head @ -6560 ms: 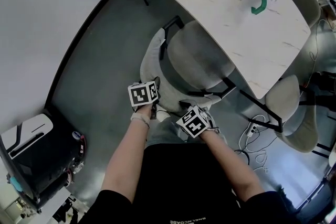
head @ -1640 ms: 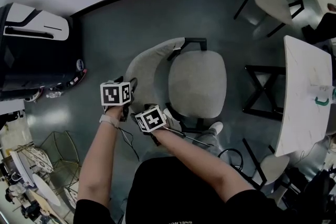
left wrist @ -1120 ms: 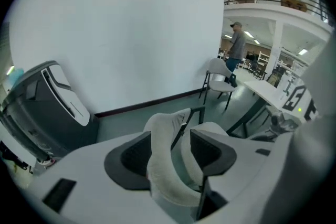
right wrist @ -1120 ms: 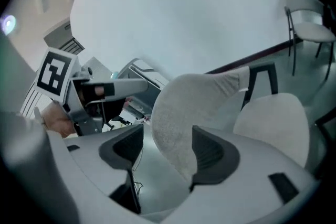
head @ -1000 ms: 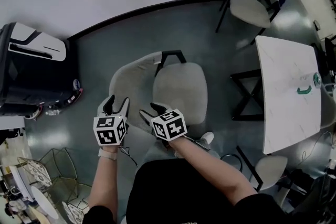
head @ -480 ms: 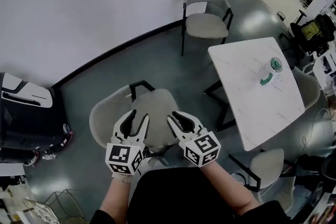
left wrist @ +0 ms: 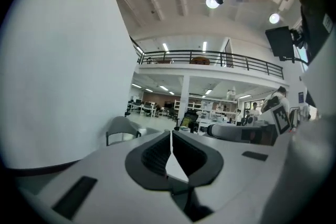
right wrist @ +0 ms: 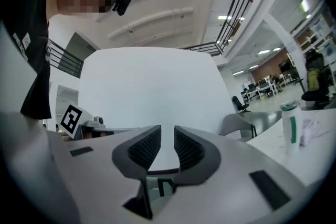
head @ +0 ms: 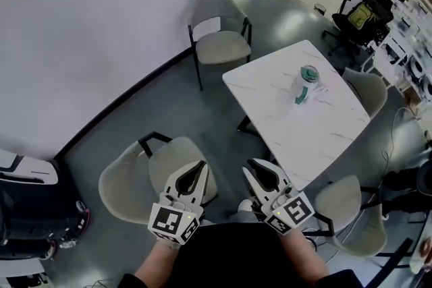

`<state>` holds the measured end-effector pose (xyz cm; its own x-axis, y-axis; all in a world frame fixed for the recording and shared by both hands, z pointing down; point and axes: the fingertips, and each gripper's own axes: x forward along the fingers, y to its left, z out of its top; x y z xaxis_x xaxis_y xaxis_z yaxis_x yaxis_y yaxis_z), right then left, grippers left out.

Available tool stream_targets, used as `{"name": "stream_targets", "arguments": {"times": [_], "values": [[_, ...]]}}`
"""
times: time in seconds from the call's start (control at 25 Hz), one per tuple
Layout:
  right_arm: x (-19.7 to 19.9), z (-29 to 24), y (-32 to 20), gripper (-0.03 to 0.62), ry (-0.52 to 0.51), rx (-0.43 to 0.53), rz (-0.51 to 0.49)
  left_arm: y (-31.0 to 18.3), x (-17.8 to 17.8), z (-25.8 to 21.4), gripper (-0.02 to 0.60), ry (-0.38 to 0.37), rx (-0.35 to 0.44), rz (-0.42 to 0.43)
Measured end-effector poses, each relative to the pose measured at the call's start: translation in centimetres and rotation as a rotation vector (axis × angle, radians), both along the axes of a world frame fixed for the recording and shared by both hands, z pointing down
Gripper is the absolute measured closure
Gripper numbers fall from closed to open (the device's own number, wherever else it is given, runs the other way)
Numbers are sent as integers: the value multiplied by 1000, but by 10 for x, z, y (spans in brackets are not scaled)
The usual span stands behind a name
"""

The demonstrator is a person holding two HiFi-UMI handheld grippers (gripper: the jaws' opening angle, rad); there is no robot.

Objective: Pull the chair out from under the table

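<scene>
**Head view: chair clear of the table, left hand nearer**

The grey chair (head: pixel 145 179) stands clear of the marble table (head: pixel 270 101), its seat beneath the left gripper (head: pixel 196 170). That gripper's jaws have just been closing and now touch at the tips, empty. The right gripper (head: pixel 258 168) has also just been closing, to an empty slit, and hangs on the table's side.

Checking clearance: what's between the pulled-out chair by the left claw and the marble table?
Only bare grey floor between the chair and the table; the head view shows it.

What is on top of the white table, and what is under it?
A clear cup with a green lid stands on the white table. Beneath, one black leg shows; the tabletop hides the rest.
</scene>
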<state>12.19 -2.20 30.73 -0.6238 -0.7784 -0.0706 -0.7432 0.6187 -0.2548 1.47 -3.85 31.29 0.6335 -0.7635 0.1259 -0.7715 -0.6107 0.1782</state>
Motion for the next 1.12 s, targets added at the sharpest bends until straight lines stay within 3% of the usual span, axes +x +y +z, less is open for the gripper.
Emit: {"name": "stream_targets", "arguments": {"times": [0.24,0.48,0.72,0.88,1.12], "values": [[56,-23,16,511,-1,100,83,6,49,-15,575,61,68,120],[88,-23,15,511,20,124,137,4,80,-14,575,67,88,185],[98,-17,7,513,54,118,136,-5,97,-12,575,81,72,208],[102,-6,2,574,85,102,142,-10,104,-8,575,57,64,214],[106,1,-9,576,77,82,134,-15,112,-9,575,39,70,233]]}}
